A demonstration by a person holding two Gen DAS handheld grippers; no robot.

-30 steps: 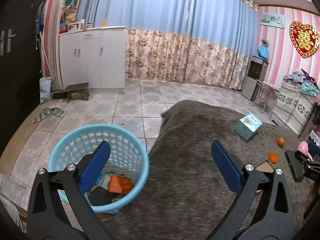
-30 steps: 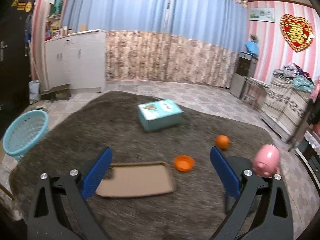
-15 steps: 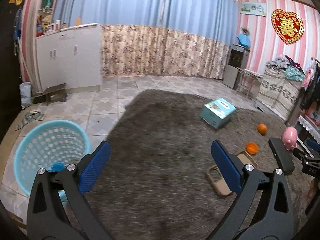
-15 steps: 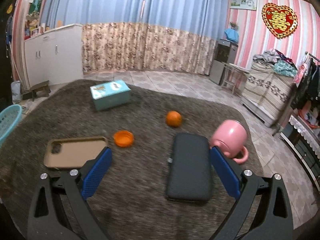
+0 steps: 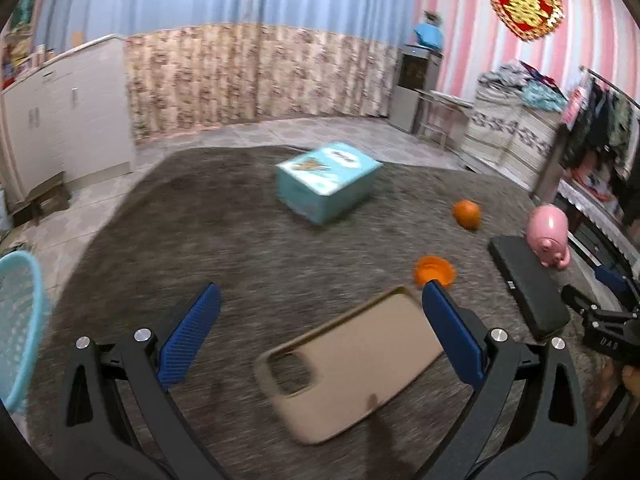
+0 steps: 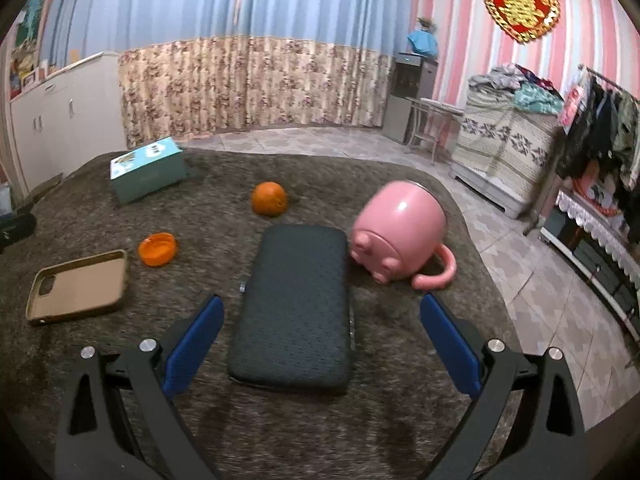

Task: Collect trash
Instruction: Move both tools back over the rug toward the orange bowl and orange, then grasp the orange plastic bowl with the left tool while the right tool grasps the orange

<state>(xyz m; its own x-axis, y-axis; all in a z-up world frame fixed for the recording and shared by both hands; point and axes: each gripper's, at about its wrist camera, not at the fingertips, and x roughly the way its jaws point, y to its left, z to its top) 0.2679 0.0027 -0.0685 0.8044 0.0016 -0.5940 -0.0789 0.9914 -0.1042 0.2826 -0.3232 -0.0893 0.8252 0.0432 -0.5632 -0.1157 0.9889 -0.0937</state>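
My left gripper is open and empty, low over the dark carpet, with a tan phone case lying between its jaws. An orange cap sits just past its right finger. My right gripper is open and empty over a black case. The phone case, orange cap, an orange fruit and a teal box lie beyond it on the left. The light blue basket shows at the left edge of the left wrist view.
A pink pig mug lies tipped beside the black case. The carpet ends at tiled floor on the right. White cabinets stand at the back left. A bed and a clothes rack stand at the right.
Both grippers have swung right, away from the basket. The left one now hovers over the phone case, the right one over the black case. Both stay open.
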